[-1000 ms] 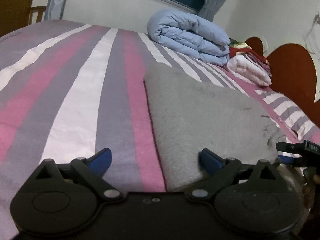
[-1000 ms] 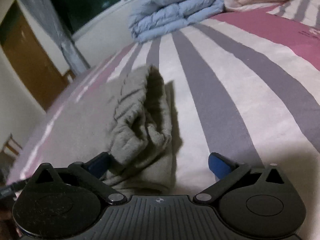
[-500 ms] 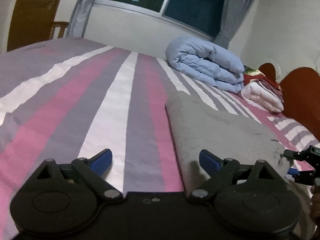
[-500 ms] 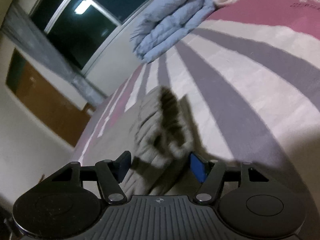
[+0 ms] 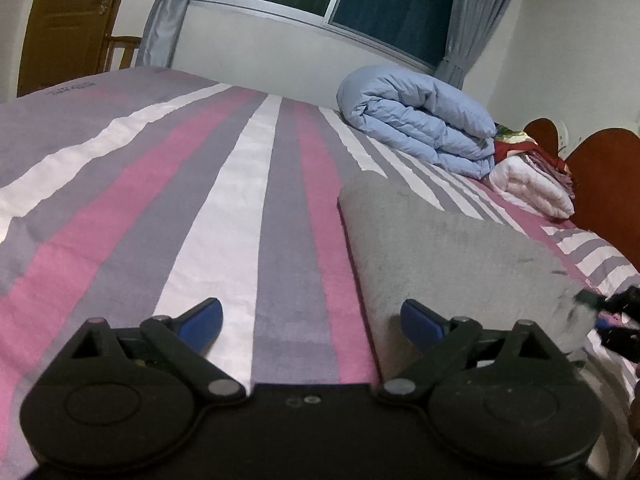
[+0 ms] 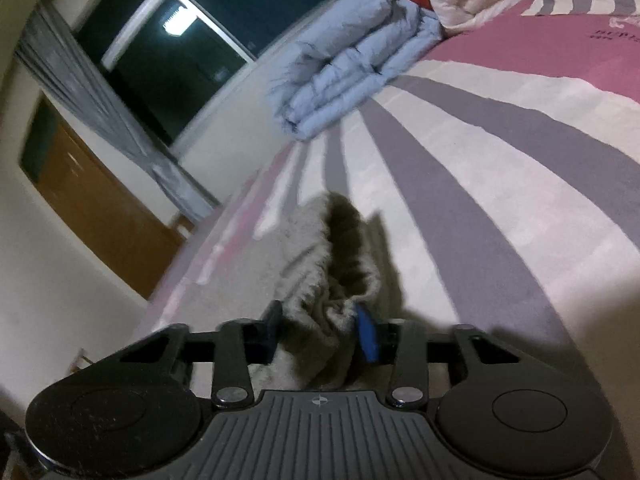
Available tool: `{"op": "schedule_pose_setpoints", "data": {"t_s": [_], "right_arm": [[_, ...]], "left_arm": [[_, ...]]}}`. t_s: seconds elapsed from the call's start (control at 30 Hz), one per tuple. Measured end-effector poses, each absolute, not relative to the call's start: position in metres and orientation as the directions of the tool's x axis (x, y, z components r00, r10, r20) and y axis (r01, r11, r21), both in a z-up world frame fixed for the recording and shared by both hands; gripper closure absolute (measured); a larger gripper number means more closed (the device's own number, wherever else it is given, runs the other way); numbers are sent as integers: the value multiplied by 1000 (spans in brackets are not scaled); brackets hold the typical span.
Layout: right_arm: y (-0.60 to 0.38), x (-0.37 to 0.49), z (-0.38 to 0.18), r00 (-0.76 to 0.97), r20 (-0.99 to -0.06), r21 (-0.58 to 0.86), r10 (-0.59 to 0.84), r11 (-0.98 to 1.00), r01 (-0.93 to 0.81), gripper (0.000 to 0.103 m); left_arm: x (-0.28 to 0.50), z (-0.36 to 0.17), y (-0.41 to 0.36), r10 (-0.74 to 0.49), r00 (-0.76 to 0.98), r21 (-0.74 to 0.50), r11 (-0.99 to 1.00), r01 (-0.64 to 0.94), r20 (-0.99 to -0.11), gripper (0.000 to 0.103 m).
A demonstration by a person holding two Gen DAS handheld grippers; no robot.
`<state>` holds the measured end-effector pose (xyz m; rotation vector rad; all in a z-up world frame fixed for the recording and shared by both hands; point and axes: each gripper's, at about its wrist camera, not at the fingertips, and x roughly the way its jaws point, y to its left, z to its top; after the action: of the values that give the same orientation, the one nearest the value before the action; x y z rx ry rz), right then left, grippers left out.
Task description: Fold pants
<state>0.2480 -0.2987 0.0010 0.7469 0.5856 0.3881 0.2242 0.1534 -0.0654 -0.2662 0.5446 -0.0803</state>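
Over on the left side, the left gripper (image 5: 310, 318) hangs low over the striped bedspread (image 5: 224, 208), its 2 blue-tipped fingers (image 5: 200, 320) spread wide with nothing between them. The left finger sits above a white stripe; the right finger is at the near left edge of the grey pants (image 5: 448, 256). The pants lie flat on the bed to the right of that gripper's centre line, a long grey slab running away toward the headboard (image 5: 600, 176), with a straight left edge along a pink stripe.

Beyond the pants, a folded light blue comforter (image 5: 416, 120) is stacked at the far side of the bed, and just beside it on the right is a white folded blanket (image 5: 528, 188) with something red on top. A dark window (image 5: 360, 4) with grey curtains (image 5: 164, 20) runs behind, and a brown door (image 5: 68, 20) stands at far left.

At the right edge of the left wrist view, the right gripper (image 5: 612, 312) shows as a blurred black shape at the near right corner of the pants. From its own camera, the right gripper (image 6: 322, 328) has its jaws drawn close together, pinching a bunched, ruffled end of the pants (image 6: 332, 276), which rises in a hump off the bedspread (image 6: 480, 208).
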Motion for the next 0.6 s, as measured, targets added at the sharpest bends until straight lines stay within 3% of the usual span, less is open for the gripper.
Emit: {"op": "schedule_pose_setpoints", "data": {"t_s": [0.07, 0.17, 0.5, 0.6], "right_arm": [[-308, 240, -1, 792, -266, 801, 549, 583, -136, 70], [-302, 248, -12, 763, -433, 706, 480, 707, -45, 70], [-299, 211, 19, 862, -278, 637, 425, 753, -166, 68], [-289, 220, 12, 820, -343, 632, 459, 758, -159, 68]], "left_arm": [[224, -66, 154, -145, 853, -277, 961, 1, -501, 14], [225, -66, 154, -143, 852, -280, 960, -4, -503, 14], [221, -63, 156, -137, 866, -284, 959, -7, -481, 13], [220, -63, 158, -132, 868, -279, 960, -7, -478, 13]]}}
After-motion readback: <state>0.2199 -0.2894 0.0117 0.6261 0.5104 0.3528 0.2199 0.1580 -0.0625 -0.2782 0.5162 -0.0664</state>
